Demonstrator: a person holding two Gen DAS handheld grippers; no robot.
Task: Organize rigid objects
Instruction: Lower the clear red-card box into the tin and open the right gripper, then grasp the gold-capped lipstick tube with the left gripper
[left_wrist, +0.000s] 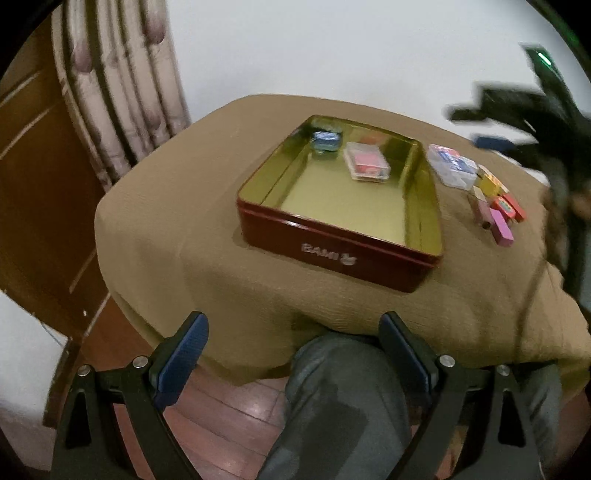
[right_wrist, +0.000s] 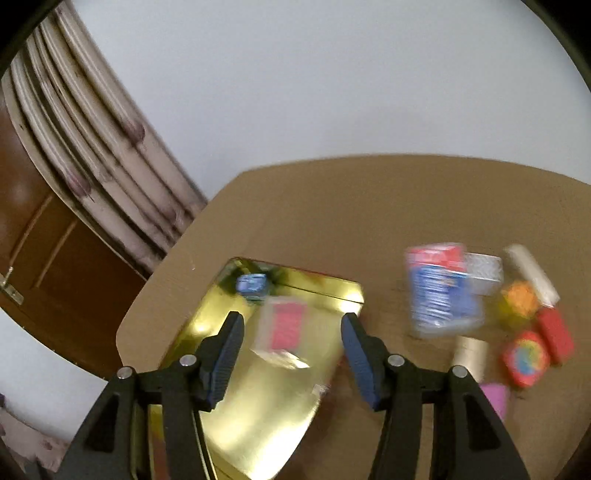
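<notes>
A dark red tin (left_wrist: 332, 254) with a gold inside stands on the cloth-covered table. In it lie a blue round object (left_wrist: 325, 140) and a clear case with red contents (left_wrist: 366, 162). On the cloth to the right of the tin lie a clear box with blue and red print (left_wrist: 451, 166) and several small coloured blocks (left_wrist: 495, 206). My left gripper (left_wrist: 291, 321) is open and empty, short of the table's near edge. My right gripper (right_wrist: 291, 332) hovers open over the tin (right_wrist: 258, 424), above the clear case (right_wrist: 286, 325), with nothing gripped. The printed box (right_wrist: 443, 291) lies to its right.
A person's knee (left_wrist: 332, 387) in grey trousers sits under the table's near edge. A curtain (left_wrist: 122, 92) and a brown wooden door (left_wrist: 37, 166) stand at the left, and a white wall is behind. The right gripper's black frame (left_wrist: 517, 107) shows blurred at the upper right.
</notes>
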